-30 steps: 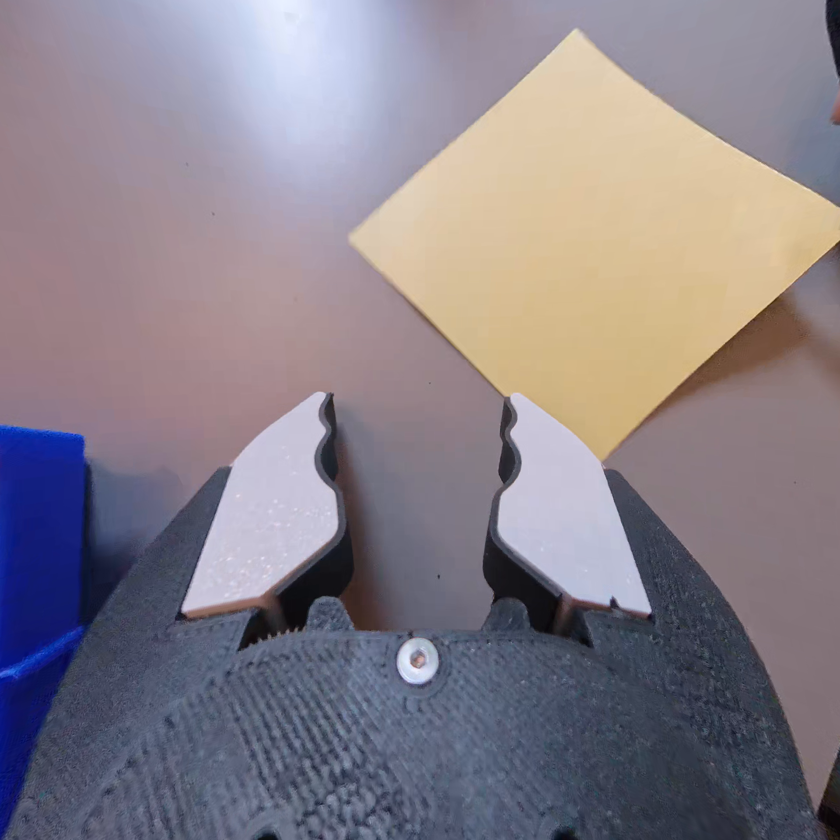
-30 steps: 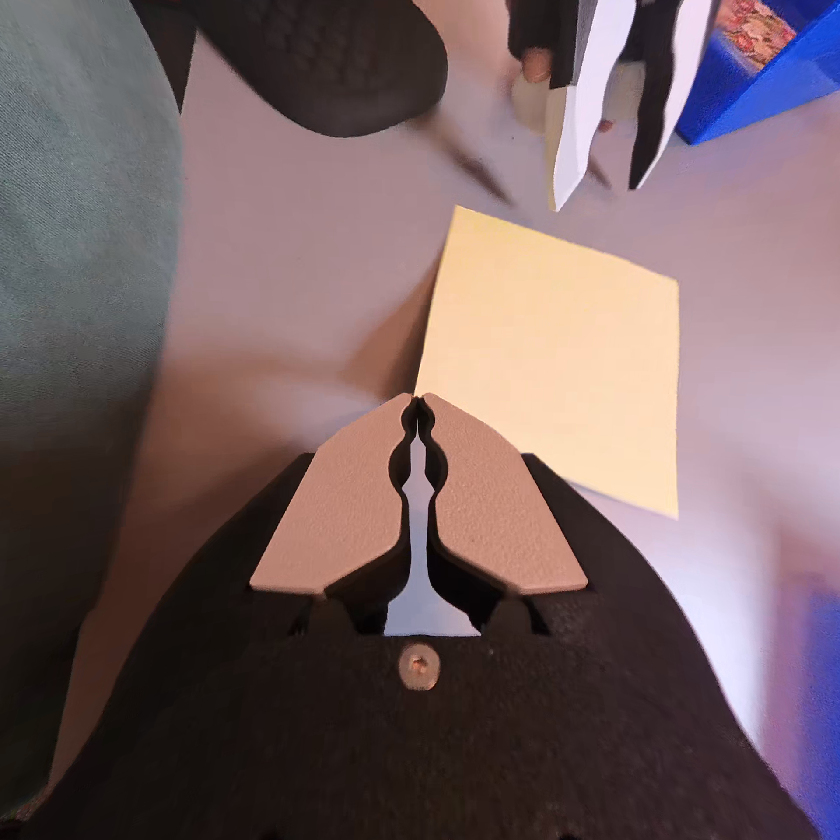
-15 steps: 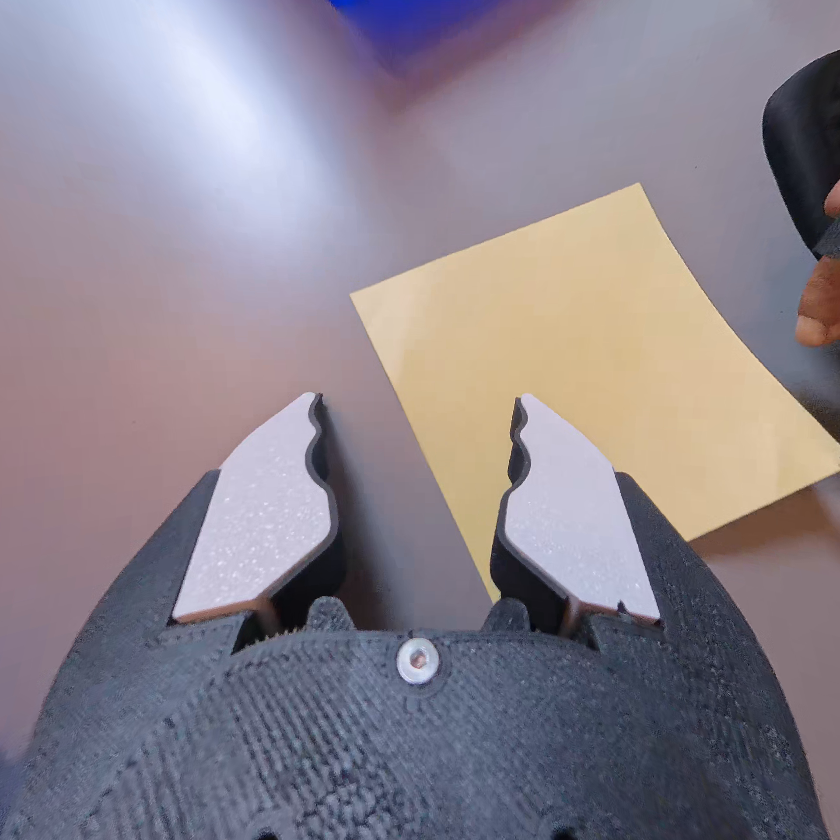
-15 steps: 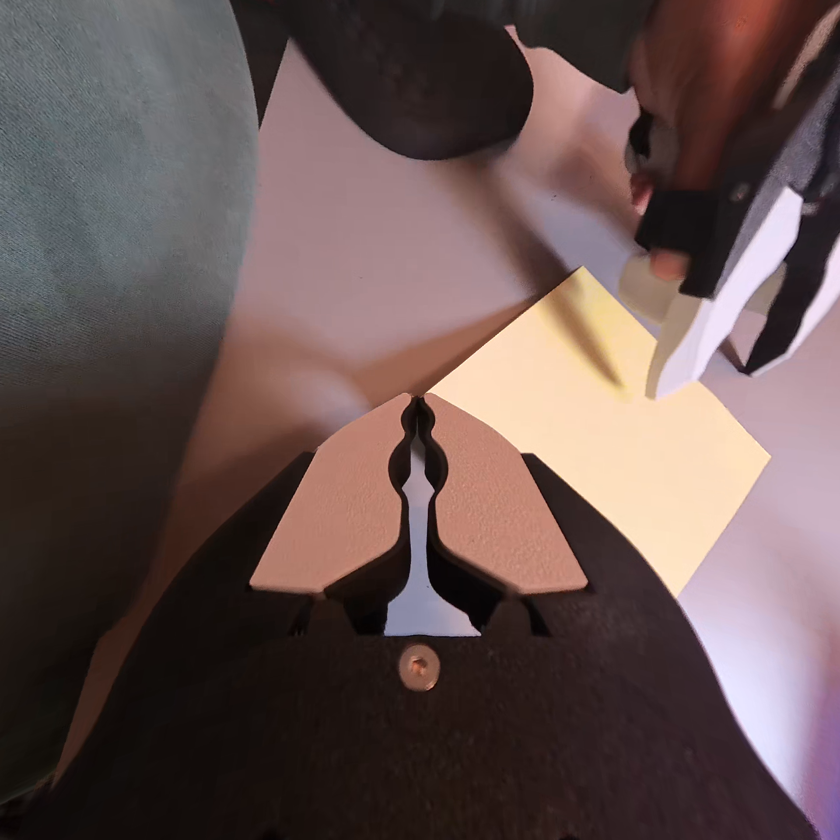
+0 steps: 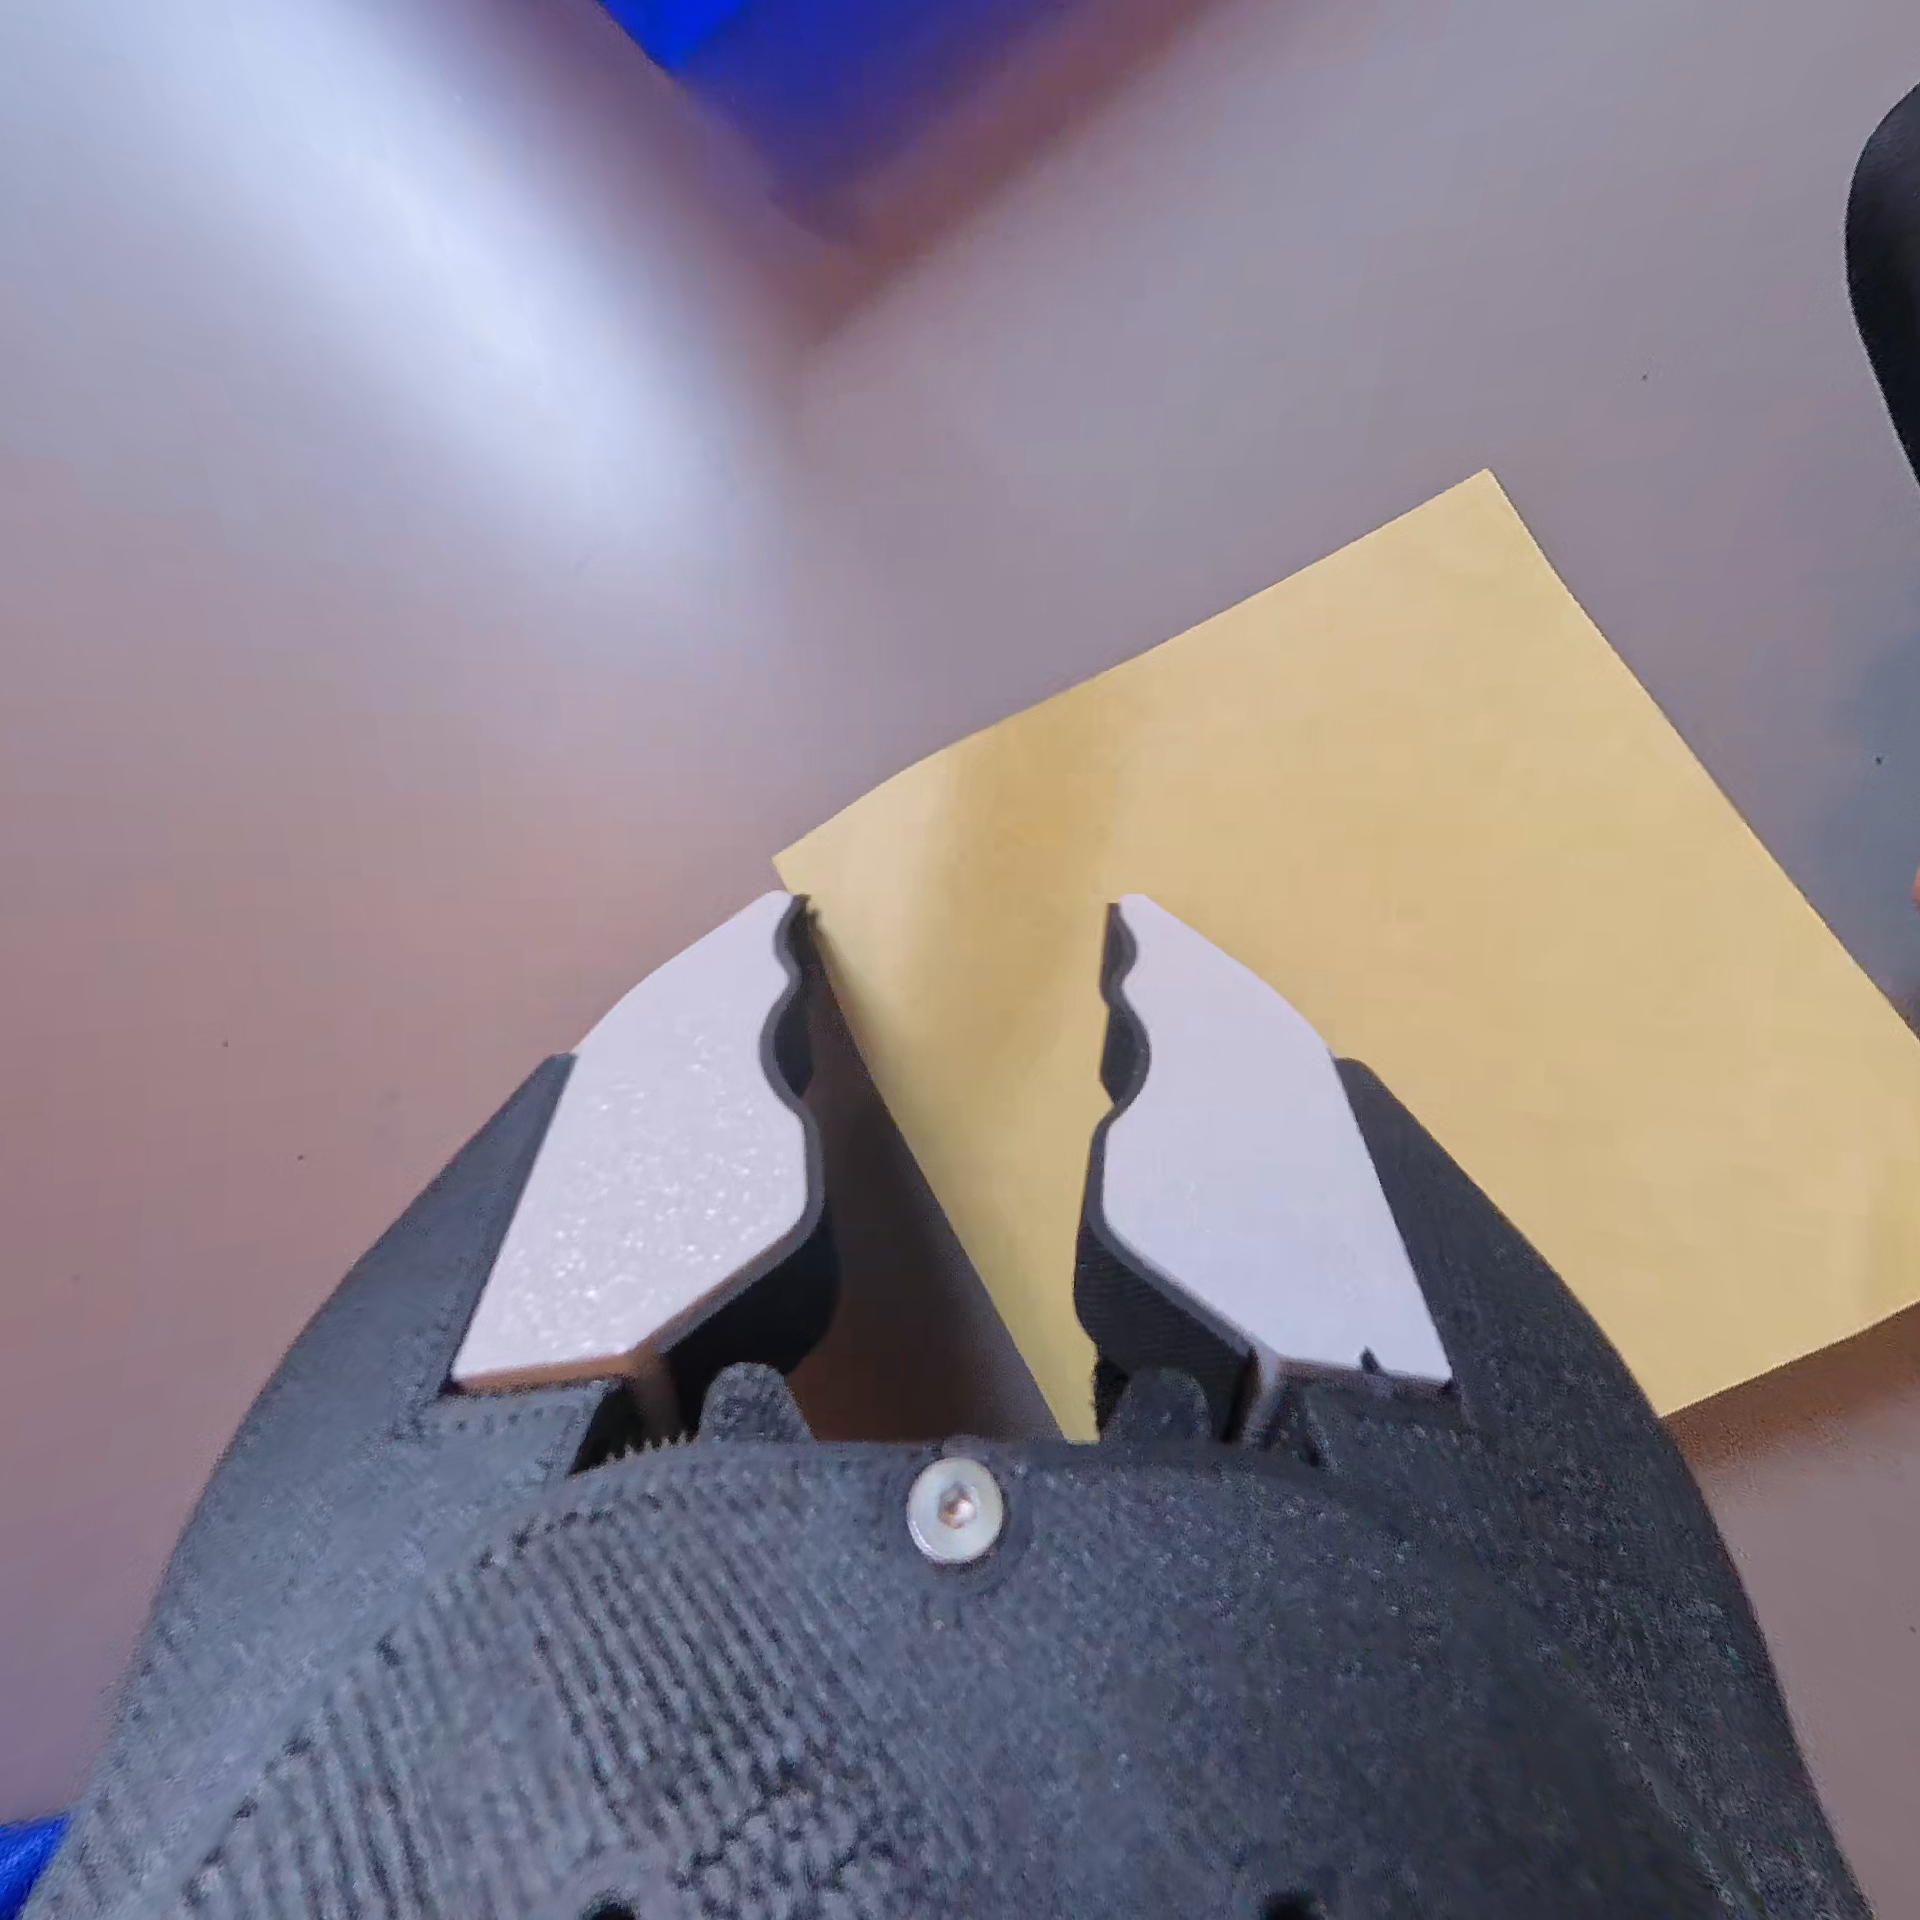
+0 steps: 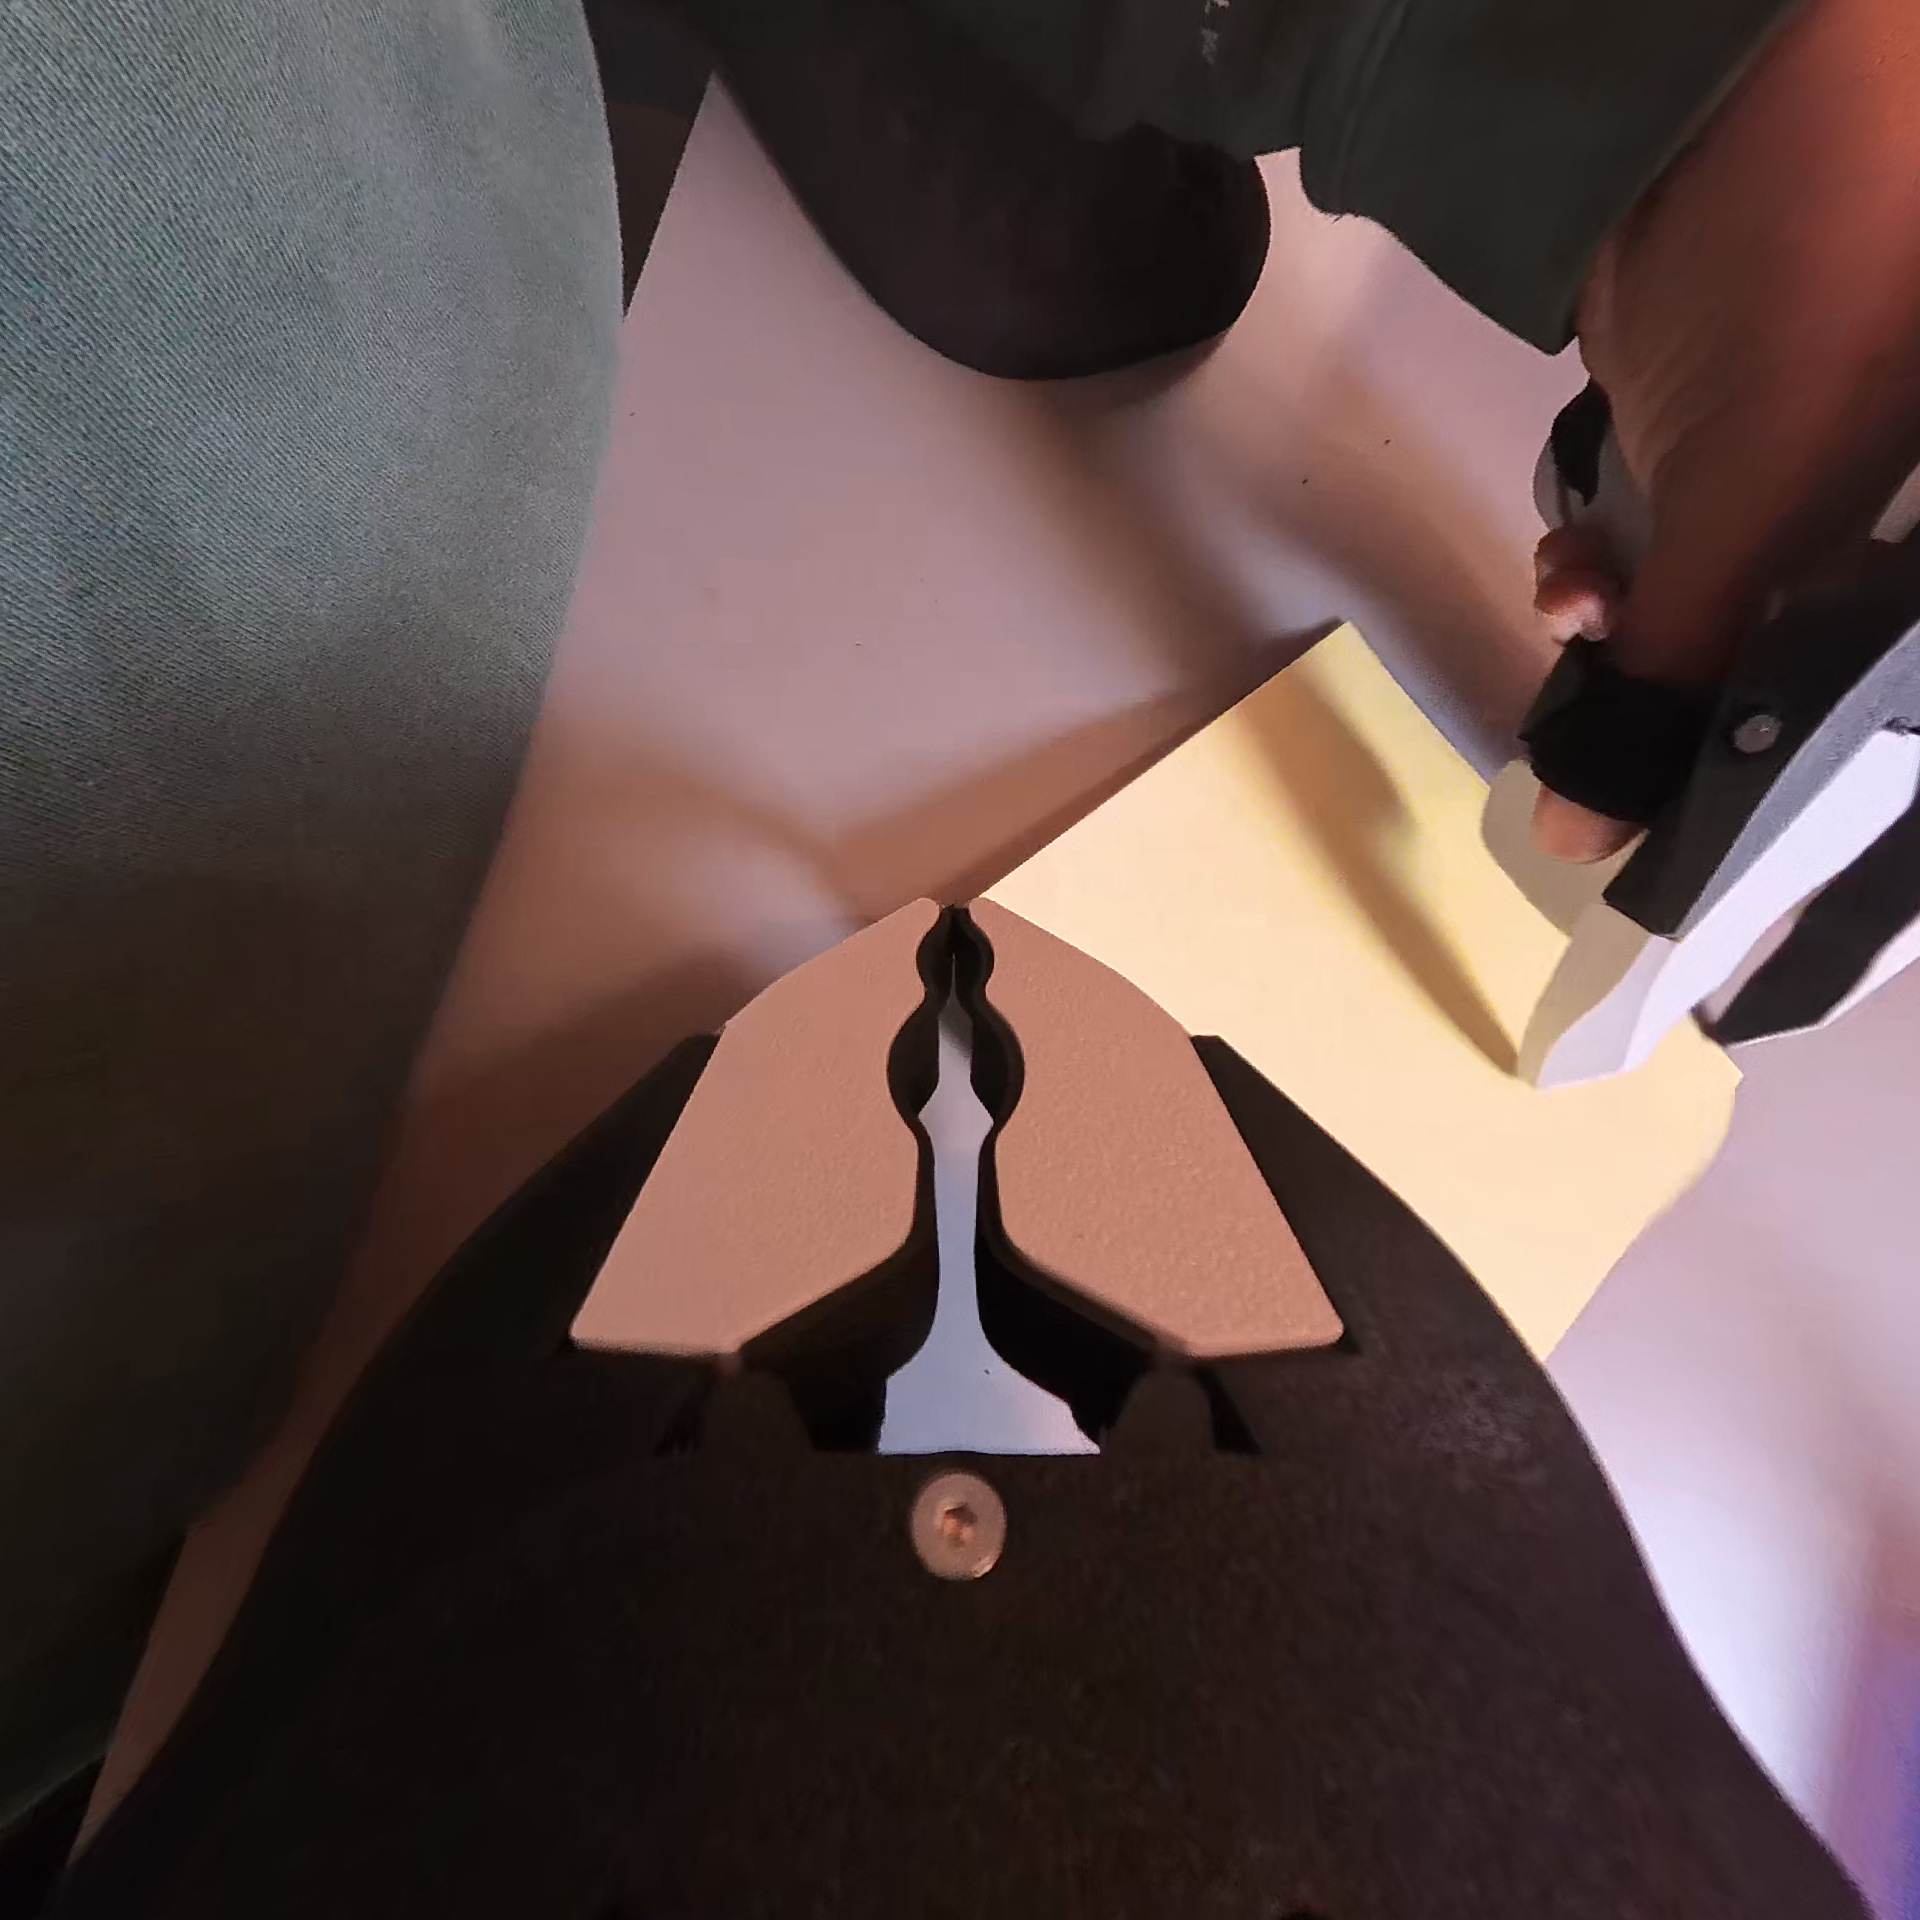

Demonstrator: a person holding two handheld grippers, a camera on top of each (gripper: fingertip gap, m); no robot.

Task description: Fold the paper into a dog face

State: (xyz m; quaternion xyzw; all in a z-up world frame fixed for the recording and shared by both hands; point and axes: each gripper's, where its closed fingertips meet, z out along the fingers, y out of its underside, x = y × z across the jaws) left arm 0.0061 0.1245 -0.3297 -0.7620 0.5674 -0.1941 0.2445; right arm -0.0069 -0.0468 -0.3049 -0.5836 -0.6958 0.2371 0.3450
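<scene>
The yellow paper (image 5: 1382, 935) lies on the grey table (image 5: 436, 644), still one unfolded sheet, and its near left corner looks a little raised from the surface. Half a second ago this sheet was in front of my left gripper (image 5: 951, 904) and only its lower edge reached the right finger; now the corner of the sheet is between my two left fingers, the left fingertip (image 5: 774, 914) is just beside the paper's left edge, and the right finger stands over the sheet. The left fingers are spread apart and hold nothing; the gap between them looks slightly narrower than before. In the right wrist view the paper (image 6: 1299, 935) shows as a pale yellow diamond, and my left gripper (image 6: 1621, 1039) comes down on its far right corner, with my left hand (image 6: 1714, 499) above it; half a second ago that gripper was higher in this view. My right gripper (image 6: 954, 914) is pressed together as before, tip against tip, and the near corner of the paper meets these tips; I cannot tell if the corner is really pinched between them. Behind the paper, a blue thing (image 5: 831, 94) is blurred at the top of the left view, and a grey-green cloth (image 6: 260, 520) fills the left side of the right view.
</scene>
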